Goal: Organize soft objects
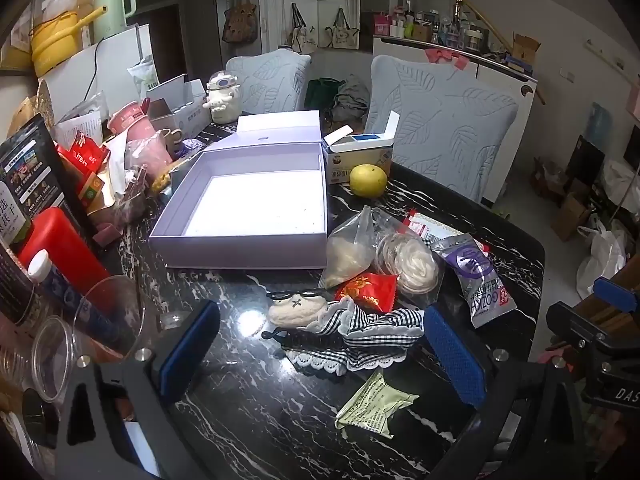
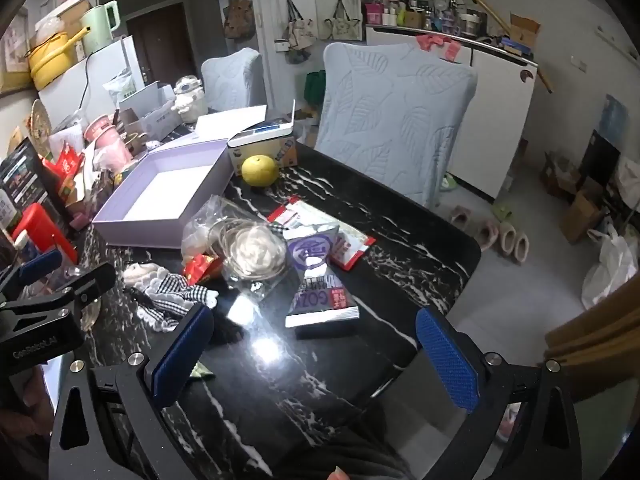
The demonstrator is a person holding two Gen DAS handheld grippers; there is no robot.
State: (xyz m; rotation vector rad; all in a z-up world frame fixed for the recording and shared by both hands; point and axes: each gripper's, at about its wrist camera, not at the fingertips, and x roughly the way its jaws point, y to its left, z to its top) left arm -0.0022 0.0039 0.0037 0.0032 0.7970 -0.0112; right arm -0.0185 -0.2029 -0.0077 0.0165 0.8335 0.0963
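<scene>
An open, empty lilac box (image 1: 256, 200) sits at the table's back left; it also shows in the right wrist view (image 2: 160, 196). In front of it lie a cream plush toy with black glasses (image 1: 296, 308) and a black-and-white checked frilly cloth (image 1: 372, 336), which also shows in the right wrist view (image 2: 172, 296). My left gripper (image 1: 320, 344) is open, its blue pads either side of the toy and cloth, just short of them. My right gripper (image 2: 312, 344) is open and empty over bare table, right of the cloth.
A clear bag with a white coil (image 1: 412, 264), a purple snack pouch (image 2: 316, 276), a red packet (image 1: 368, 292), a green sachet (image 1: 372, 404) and a yellow fruit (image 1: 368, 180) lie on the black marble table (image 1: 248, 408). Cups and clutter crowd the left edge. Chairs stand behind.
</scene>
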